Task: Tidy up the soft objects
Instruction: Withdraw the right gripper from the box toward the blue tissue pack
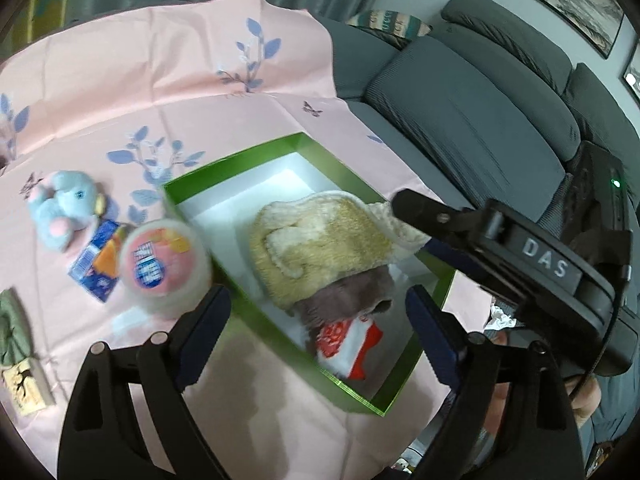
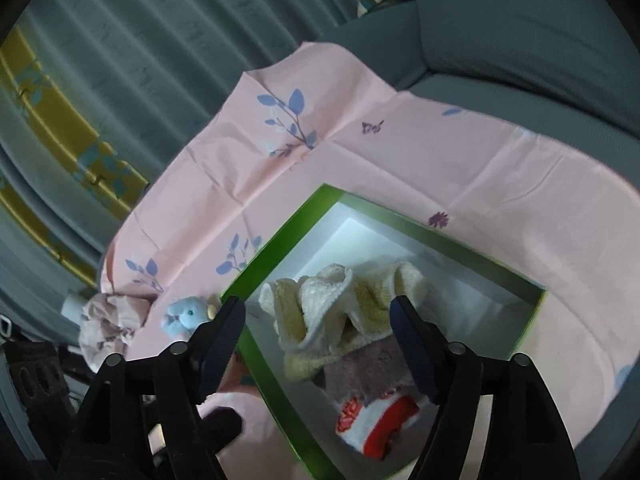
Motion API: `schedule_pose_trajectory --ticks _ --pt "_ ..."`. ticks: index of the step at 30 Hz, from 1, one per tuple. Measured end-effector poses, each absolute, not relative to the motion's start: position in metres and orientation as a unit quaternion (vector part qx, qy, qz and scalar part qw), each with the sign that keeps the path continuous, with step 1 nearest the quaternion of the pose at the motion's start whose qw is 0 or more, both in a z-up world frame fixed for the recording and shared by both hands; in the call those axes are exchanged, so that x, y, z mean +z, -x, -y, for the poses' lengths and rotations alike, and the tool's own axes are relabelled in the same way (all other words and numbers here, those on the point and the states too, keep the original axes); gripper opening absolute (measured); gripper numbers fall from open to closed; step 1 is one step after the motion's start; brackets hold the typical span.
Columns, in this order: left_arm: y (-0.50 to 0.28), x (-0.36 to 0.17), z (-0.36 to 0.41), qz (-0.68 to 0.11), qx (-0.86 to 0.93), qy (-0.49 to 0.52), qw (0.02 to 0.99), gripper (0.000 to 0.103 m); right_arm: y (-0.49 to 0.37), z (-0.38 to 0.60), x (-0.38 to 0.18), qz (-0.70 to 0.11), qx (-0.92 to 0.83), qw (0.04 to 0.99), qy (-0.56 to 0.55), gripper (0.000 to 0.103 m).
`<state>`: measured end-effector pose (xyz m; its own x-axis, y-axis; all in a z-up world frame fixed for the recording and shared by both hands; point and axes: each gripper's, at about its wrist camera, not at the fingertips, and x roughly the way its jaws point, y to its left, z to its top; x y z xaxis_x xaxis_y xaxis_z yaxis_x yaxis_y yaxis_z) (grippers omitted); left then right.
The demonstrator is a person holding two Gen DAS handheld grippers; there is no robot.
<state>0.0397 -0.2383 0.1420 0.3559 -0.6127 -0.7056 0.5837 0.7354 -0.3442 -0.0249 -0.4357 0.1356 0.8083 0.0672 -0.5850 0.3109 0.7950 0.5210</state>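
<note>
Just past a drop-off, by the look of it: cream towel (image 1: 320, 240) lying loose inside the green box (image 1: 240, 300), heaped over a grey cloth (image 1: 348, 300) and a red-and-white piece (image 1: 348, 340). Left claw (image 1: 316, 332) spread wide over the box's near corner, nothing between the pads. Right claw (image 2: 316, 344) likewise apart, straddling the towel from above without pressing on it.

Next, probably the blue plush toy (image 1: 64, 208), resting on the pink cloth over the table (image 1: 160, 80) just left of the box. Calls for a swing left past the round tub (image 1: 164, 264) and the blue carton (image 1: 100, 264), then a gentle pinch at the body.

Towel fluffy, folded roughly in rumpled layers, one edge possibly draped on the far rim, hard to tell through blur.
</note>
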Motion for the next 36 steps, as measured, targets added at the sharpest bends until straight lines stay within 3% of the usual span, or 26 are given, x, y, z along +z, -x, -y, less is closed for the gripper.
schedule_pose_trajectory --ticks 9,11,18,27,34,36 --pt "-0.034 0.143 0.181 -0.443 -0.312 0.043 0.840 0.090 0.051 0.415 0.163 -0.263 -0.067 0.921 -0.278 0.081" --pt "-0.031 0.143 0.163 -0.441 -0.298 0.051 0.845 0.103 0.055 0.407 0.169 -0.254 -0.063 0.928 -0.267 0.086" --pt "-0.015 0.126 0.079 -0.441 -0.214 0.066 0.869 0.102 0.058 0.366 0.185 -0.247 -0.027 0.943 -0.222 0.087" --pt "0.009 0.083 -0.031 -0.470 -0.093 0.097 0.872 0.102 0.031 0.293 0.171 -0.324 0.060 0.926 -0.183 0.087" --pt "0.012 0.067 -0.074 -0.477 -0.042 0.142 0.866 0.102 -0.005 0.225 0.150 -0.392 0.067 0.896 -0.198 0.087" --pt "0.014 0.067 -0.077 -0.474 -0.050 0.152 0.866 0.102 -0.021 0.207 0.146 -0.402 0.055 0.893 -0.195 0.079"
